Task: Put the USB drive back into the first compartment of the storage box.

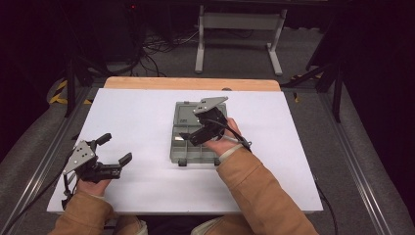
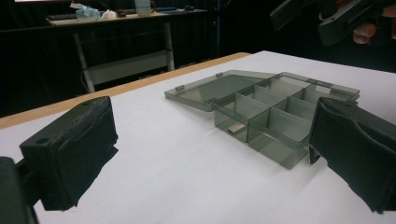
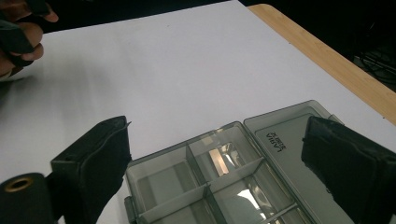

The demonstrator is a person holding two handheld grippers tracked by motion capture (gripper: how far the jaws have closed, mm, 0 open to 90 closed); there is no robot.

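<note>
From the high view, one grey compartment box (image 1: 188, 137) lies open mid-table (image 1: 137, 117), directly under the right gripper (image 1: 188, 136); the left gripper (image 1: 115, 147) sits well apart, jaws spread, empty. The left gripper view reveals a small pale piece (image 2: 236, 128) inside one compartment. The right gripper view shows wide, empty jaws above the box and lettering on its lid (image 3: 280, 135).

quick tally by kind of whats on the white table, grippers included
grippers: 2, left gripper and right gripper, both with jaws open and nothing between them
compartment boxes: 1, a clear grey box with its lid lying open
small pieces in the box: 1, a pale piece in one compartment
total: 4
</note>
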